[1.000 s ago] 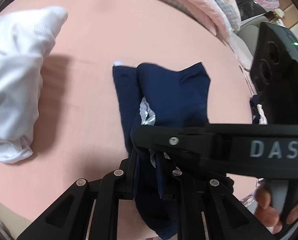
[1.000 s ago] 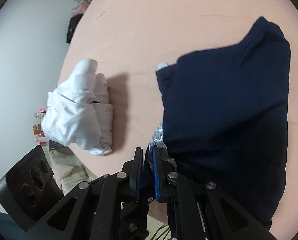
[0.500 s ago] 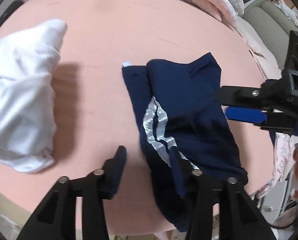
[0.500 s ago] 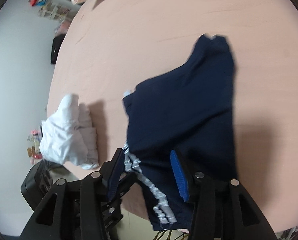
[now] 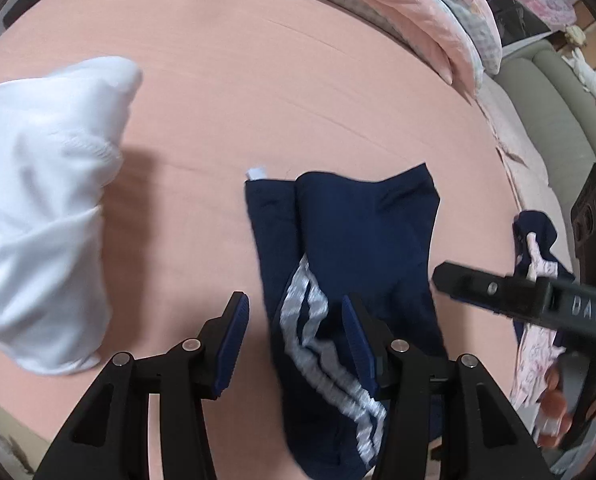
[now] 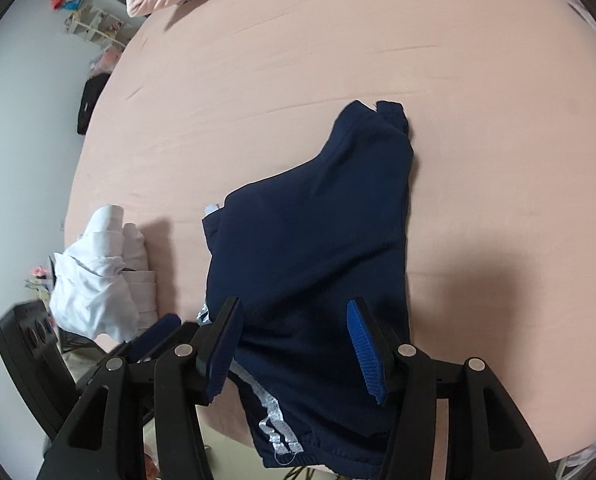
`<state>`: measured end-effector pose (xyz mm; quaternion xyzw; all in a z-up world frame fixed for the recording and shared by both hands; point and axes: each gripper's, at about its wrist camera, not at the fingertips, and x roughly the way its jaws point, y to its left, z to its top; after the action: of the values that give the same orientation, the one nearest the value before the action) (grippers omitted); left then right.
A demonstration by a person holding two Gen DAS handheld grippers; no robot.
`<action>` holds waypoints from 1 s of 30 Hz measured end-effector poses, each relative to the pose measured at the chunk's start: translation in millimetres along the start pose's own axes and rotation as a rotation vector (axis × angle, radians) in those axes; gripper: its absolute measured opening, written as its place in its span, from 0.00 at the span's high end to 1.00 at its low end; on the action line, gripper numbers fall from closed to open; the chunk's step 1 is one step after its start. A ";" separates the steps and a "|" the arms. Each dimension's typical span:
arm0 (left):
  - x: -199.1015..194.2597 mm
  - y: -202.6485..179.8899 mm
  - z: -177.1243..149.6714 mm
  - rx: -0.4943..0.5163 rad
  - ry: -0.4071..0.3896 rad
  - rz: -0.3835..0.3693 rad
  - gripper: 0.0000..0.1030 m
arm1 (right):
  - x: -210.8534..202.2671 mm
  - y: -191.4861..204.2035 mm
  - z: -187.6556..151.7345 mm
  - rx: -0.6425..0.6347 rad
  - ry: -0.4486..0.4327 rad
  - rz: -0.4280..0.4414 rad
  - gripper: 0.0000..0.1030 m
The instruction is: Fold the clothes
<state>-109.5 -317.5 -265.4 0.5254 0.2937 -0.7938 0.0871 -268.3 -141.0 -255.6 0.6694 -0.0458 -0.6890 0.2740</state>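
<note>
A navy garment [image 5: 362,232] with white side stripes lies folded on the pink bed sheet [image 5: 257,80]. My left gripper [image 5: 293,312] hovers open over its near striped end, and neither pad presses on the cloth. In the right wrist view the same navy garment [image 6: 318,240] lies under my right gripper [image 6: 295,308], which is open and just above it. One finger of the right gripper [image 5: 498,292] reaches in from the right of the left wrist view. A crumpled white garment [image 5: 37,208] lies to the left, also the white garment [image 6: 101,280].
A pink duvet [image 5: 438,12] is bunched along the bed's far edge. Another navy and pink garment [image 5: 534,248] hangs at the bed's right side, by a grey sofa [image 5: 558,100]. The bed's near edge runs just below the navy garment. A person's fingers [image 5: 554,396] grip the right handle.
Both grippers were shut on the navy garment's near end; they have opened and let it go. The garment now lies on the bed, and the right gripper has swung off to the right.
</note>
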 end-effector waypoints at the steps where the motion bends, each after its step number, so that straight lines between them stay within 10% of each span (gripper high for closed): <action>1: 3.0 -0.7 2.4 0.000 0.004 0.002 0.56 | 1.1 2.1 1.3 -0.004 0.001 -0.010 0.48; 10: 25.6 -15.3 6.8 0.096 -0.023 0.049 0.56 | 13.8 18.9 12.5 -0.022 0.026 0.003 0.48; 18: 25.4 -8.8 3.3 -0.001 -0.092 -0.081 0.70 | 24.3 20.0 17.7 0.008 0.046 0.023 0.48; 30: 24.2 -46.8 -11.3 0.147 -0.099 -0.122 0.79 | 25.4 18.9 22.3 0.013 0.070 0.025 0.48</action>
<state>-132.0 -269.0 -272.4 0.4718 0.2612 -0.8420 0.0142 -282.3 -174.9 -268.1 0.6942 -0.0488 -0.6615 0.2797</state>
